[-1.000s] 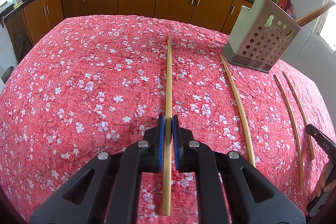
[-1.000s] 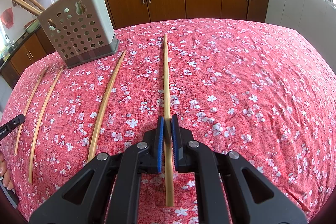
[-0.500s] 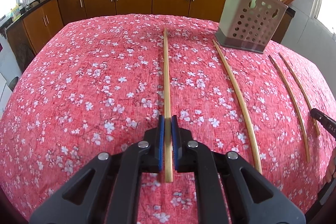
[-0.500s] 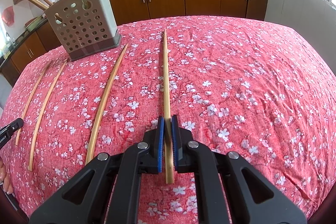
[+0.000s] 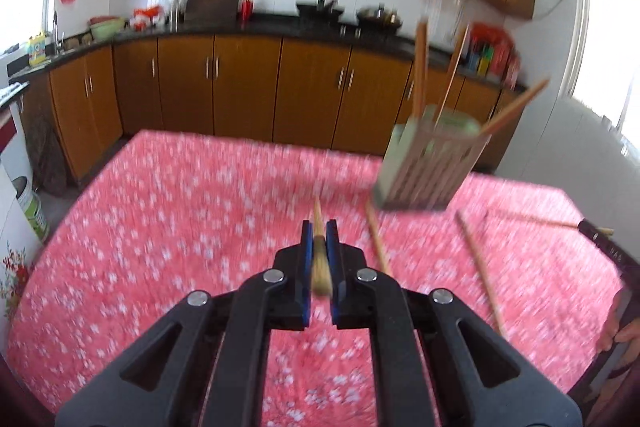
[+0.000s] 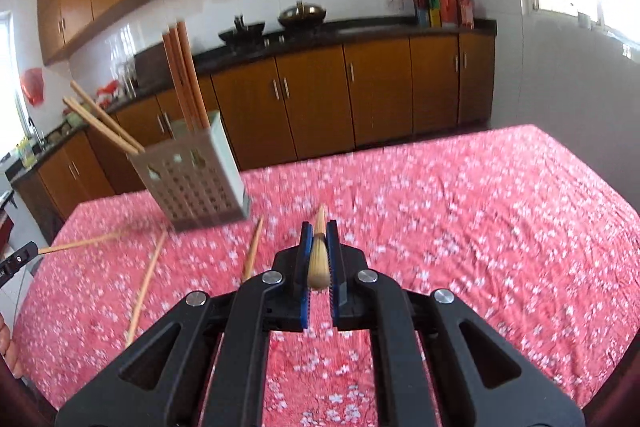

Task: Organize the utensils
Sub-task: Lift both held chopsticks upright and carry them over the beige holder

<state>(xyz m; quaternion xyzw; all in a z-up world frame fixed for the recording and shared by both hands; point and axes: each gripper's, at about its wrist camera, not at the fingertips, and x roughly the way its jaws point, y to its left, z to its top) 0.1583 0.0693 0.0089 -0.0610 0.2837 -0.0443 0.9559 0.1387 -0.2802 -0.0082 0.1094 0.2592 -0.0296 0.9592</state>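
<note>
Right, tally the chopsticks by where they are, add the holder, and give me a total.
Held chopsticks, one each in the left gripper and the right gripper: 2
Loose chopsticks on the tablecloth: 2
Stored chopsticks in the holder: 4, as far as blur allows
Holder: 1
Total: 9

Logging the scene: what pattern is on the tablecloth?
Red tablecloth printed with small white blossoms; it shows best in the right wrist view.
</note>
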